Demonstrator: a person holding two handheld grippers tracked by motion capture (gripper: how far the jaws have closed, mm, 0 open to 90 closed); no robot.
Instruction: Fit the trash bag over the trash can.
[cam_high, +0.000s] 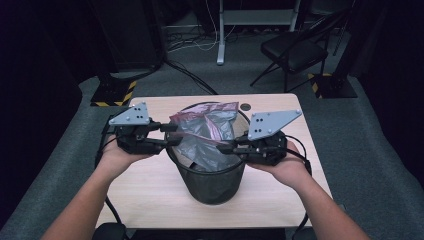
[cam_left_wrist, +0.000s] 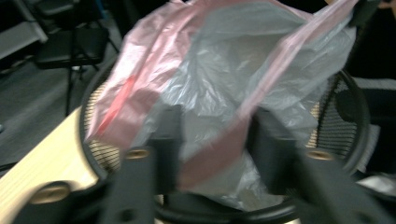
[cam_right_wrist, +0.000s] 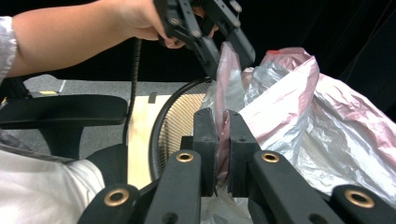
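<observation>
The grey plastic bag (cam_high: 207, 131) with its pink band is sitting partly inside the black mesh bin (cam_high: 215, 185), which is standing at the middle of the tabletop (cam_high: 150, 195), and the bag's mouth is being held up above the rim from 2 sides. A tear is being risked if the thin film is pulled further apart, and the light bin could be tipped or dragged toward an edge of the tabletop if the bag is lifted unevenly. A slip on the left side is also judged possible. The right gripper (cam_right_wrist: 223, 128) is being held level at the bin's right rim, its jaws pressed together on a fold of the pink band. The left gripper (cam_left_wrist: 212, 135) is being held level at the left rim, jaws spread, with film lying between them; a firm pinch cannot be told there.
</observation>
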